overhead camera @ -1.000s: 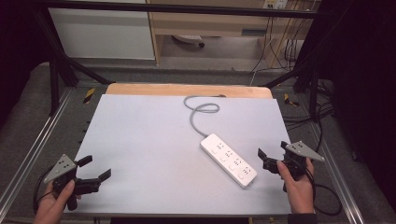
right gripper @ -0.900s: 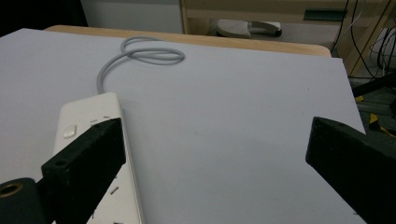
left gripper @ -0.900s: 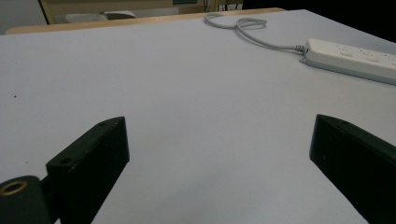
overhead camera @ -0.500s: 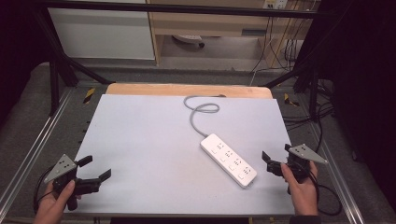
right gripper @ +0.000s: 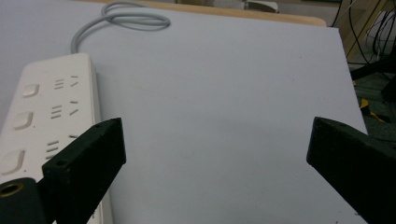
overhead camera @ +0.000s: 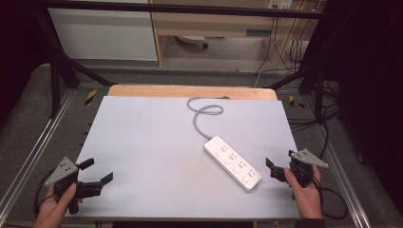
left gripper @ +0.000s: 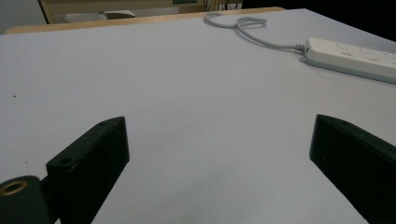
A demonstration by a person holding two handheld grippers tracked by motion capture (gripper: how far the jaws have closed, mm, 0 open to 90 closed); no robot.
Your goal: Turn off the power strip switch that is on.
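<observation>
Right gripper (overhead camera: pixel 276 169): the jaws stand wide apart with nothing between them. In the right gripper view, bare table surface occupies the gap, and the near end of the power strip (right gripper: pixel 49 121) sits at the lower left of the frame, partly behind the left-hand jaw. This offset suggests the gripper is staged just beside the strip's end rather than aligned to clamp it. The spread appears sufficient to span the strip's width, which would suit a sideways approach.

Left gripper (overhead camera: pixel 97 175): the jaws are likewise spread, holding nothing. In the left gripper view, only table lies between them; the power strip (left gripper: pixel 355 58) appears at the upper right of the frame, well apart. The gripper sits at the lower left of the high view, probably parked clear of the work.

Power strip (overhead camera: pixel 232 162): it lies flat, sockets and switches upward, on a diagonal in the lower right centre of the high view. Its grey cable (overhead camera: pixel 203 115) leaves the upper end, forms one loop, and runs off the far edge of the table (overhead camera: pixel 142 137). The loop leaves slack, so the strip could likely be shifted without the cable pulling taut.
</observation>
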